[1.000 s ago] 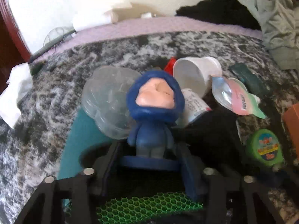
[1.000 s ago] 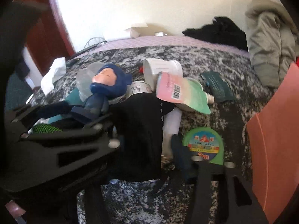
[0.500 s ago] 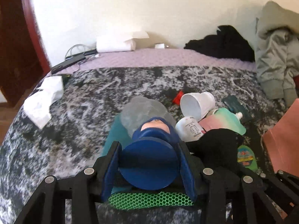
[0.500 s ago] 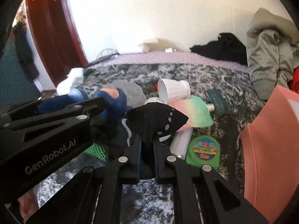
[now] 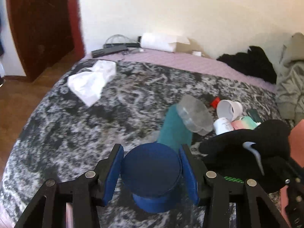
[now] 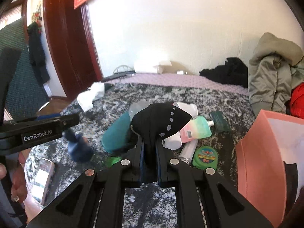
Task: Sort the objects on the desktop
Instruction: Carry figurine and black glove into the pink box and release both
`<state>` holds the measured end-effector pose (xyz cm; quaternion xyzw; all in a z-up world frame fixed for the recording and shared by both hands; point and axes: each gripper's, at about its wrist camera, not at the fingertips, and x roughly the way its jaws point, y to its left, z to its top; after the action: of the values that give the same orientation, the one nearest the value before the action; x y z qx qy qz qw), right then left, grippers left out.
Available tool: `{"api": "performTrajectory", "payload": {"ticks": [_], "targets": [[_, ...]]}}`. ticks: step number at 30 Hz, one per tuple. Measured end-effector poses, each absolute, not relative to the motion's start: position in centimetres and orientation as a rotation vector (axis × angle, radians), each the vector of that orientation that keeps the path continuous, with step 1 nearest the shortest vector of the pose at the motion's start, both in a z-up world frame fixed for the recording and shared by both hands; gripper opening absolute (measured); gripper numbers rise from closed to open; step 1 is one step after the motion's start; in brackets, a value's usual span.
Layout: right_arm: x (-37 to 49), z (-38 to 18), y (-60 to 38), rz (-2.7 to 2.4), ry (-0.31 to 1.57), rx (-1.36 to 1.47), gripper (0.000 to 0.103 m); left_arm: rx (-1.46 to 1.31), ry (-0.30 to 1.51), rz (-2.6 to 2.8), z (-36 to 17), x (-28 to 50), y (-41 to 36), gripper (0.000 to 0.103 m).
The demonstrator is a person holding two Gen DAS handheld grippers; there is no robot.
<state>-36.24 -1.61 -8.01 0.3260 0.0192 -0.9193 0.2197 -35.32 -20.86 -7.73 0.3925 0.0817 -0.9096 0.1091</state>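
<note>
My left gripper (image 5: 150, 168) is shut on a blue hooded figurine (image 5: 150, 169), its round base facing the camera and held off the bed. In the right wrist view the figurine (image 6: 77, 146) hangs head-down under that gripper (image 6: 38, 131) at the left. My right gripper (image 6: 150, 148) is shut on a black sock with grey dots (image 6: 159, 121), lifted above the pile. The sock (image 5: 247, 144) also shows at the right of the left wrist view. Below lie a teal sleeve (image 6: 115, 133), a clear plastic lid (image 5: 195, 115), a white cup (image 5: 229, 109) and a pink-green pouch (image 6: 195, 129).
A pink box (image 6: 266, 152) stands open at the right. A green tape measure (image 6: 205, 155), a white bottle (image 5: 222, 126), a dark green packet (image 6: 218, 121) and a phone (image 6: 42, 178) lie on the mottled bedspread (image 5: 76, 133). White tissue (image 5: 91, 83) lies far left, a jacket (image 6: 271, 72) at the back right.
Both grippers rose from the pile. The figurine tipped until its base faces the left camera. The right gripper's jaws shut on the black sock and lifted it.
</note>
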Motion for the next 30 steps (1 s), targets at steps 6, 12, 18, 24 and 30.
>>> {"api": "performTrajectory", "payload": {"ticks": [6, 12, 18, 24, 30], "targets": [[-33.7, -5.9, -1.6, -2.538, 0.035, 0.849, 0.01, 1.088, 0.231, -2.676, -5.5, -32.0, -21.5, 0.052], [-29.9, -3.1, -1.5, -2.525, 0.037, 0.763, 0.01, 1.011, 0.225, -2.708, -2.3, -28.6, -20.8, 0.052], [-25.6, 0.4, 0.4, -2.534, 0.013, 0.646, 0.01, 0.909, 0.184, -2.775, 1.5, -25.9, -18.3, 0.052], [-21.9, 3.9, 3.6, -2.582, -0.013, 0.521, 0.01, 0.832, 0.142, -2.858, 4.5, -24.2, -14.4, 0.052], [-18.8, 6.4, 8.3, -2.66, -0.057, 0.429, 0.01, 0.807, 0.103, -2.971, 6.3, -23.9, -8.9, 0.052]]}}
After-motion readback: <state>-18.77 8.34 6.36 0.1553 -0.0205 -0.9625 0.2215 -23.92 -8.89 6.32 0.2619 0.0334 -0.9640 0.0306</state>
